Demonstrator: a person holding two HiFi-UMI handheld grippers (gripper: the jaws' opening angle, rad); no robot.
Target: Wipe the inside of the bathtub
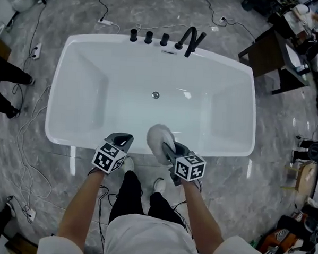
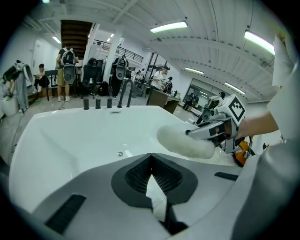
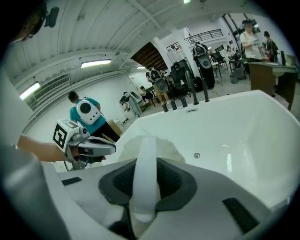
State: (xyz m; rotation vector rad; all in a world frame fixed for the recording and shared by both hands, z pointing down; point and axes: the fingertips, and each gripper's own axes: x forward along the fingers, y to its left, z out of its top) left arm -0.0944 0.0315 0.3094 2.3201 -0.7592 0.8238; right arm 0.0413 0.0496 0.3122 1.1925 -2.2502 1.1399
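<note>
The white bathtub [image 1: 229,150] lies crosswise below me, its drain [image 1: 156,95] in the middle of the floor. Over the near rim, my right gripper [image 1: 168,149] is shut on the strap of a fluffy white wiping pad [image 1: 158,136]. The strap [image 3: 145,161] runs between the jaws in the right gripper view, with the pad [image 3: 168,150] beyond it. Just left of it, my left gripper [image 1: 123,139] hovers over the same rim, jaws closed together and holding nothing. The left gripper view shows the pad [image 2: 183,140] to its right above the basin [image 2: 70,136].
A black faucet [image 1: 189,40] and three black knobs [image 1: 149,37] line the far rim. Cables [image 1: 25,143] trail over the marble floor at left, near a bystander's shoes [image 1: 11,112]. A dark desk [image 1: 269,52] stands at upper right. My own feet [image 1: 128,163] are against the tub.
</note>
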